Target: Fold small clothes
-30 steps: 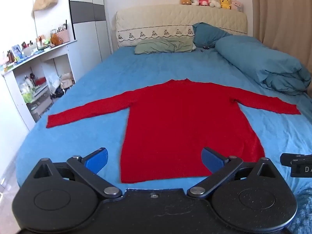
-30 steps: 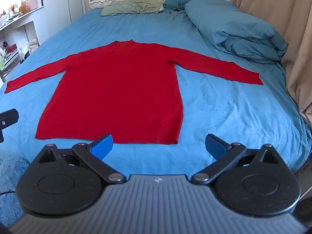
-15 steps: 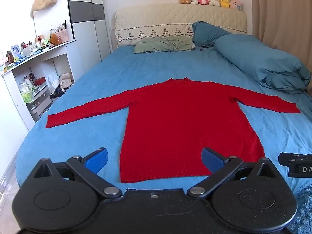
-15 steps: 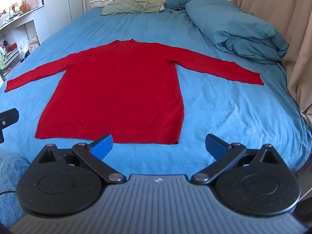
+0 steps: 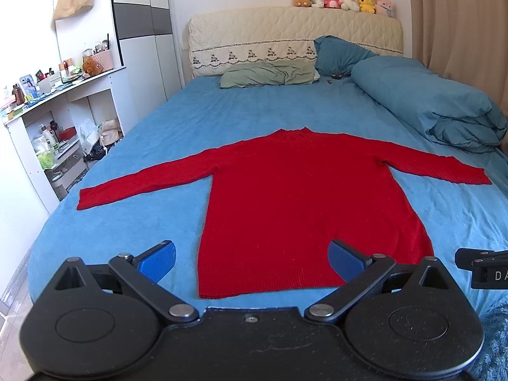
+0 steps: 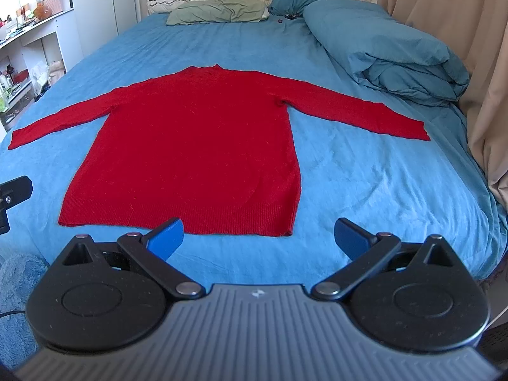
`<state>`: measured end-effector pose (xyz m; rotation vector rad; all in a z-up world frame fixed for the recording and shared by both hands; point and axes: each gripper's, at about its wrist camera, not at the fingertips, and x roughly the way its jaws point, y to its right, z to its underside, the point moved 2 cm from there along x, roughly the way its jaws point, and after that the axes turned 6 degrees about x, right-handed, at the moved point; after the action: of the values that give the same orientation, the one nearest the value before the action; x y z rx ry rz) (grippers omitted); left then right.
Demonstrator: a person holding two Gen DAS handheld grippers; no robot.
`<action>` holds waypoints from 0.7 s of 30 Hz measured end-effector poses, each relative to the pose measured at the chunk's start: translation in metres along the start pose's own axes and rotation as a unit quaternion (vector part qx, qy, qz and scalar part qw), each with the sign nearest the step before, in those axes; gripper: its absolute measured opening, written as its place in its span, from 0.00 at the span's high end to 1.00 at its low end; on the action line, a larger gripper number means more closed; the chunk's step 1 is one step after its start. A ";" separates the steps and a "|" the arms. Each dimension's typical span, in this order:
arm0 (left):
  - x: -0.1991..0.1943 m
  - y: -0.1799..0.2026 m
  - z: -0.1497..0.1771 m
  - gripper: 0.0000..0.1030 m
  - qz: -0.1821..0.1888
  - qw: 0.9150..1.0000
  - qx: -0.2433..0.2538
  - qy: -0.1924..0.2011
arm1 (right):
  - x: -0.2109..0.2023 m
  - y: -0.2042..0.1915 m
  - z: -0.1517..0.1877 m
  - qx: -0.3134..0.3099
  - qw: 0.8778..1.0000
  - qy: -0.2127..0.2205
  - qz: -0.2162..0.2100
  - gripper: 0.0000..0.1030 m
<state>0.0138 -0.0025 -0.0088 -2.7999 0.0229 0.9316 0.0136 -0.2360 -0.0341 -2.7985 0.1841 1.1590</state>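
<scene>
A red long-sleeved sweater lies flat on the blue bed sheet, sleeves spread to both sides, hem toward me. It also shows in the right wrist view. My left gripper is open and empty, held above the bed's near edge in front of the hem's left part. My right gripper is open and empty, in front of the hem's right corner. Neither touches the sweater.
A folded blue duvet lies at the right of the bed, pillows by the headboard. White shelves with clutter stand left of the bed. A beige curtain hangs at the right. A blue rug lies below.
Both grippers have lifted or tilted very slightly; the sweater sits a touch lower in the views. Both stay open and the sweater has not moved.
</scene>
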 end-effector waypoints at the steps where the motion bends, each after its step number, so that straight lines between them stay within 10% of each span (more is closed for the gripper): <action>1: -0.001 0.000 0.000 0.00 -0.001 1.000 -0.001 0.002 | -0.001 0.000 0.000 0.000 1.000 0.000 0.000 0.00; 21: -0.005 -0.002 -0.001 0.00 -0.003 1.000 -0.002 0.011 | -0.002 -0.002 0.000 -0.001 1.000 0.003 0.001 0.00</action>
<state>0.0107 -0.0014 -0.0044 -2.8115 0.0159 0.9006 0.0127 -0.2342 -0.0328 -2.8039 0.1854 1.1531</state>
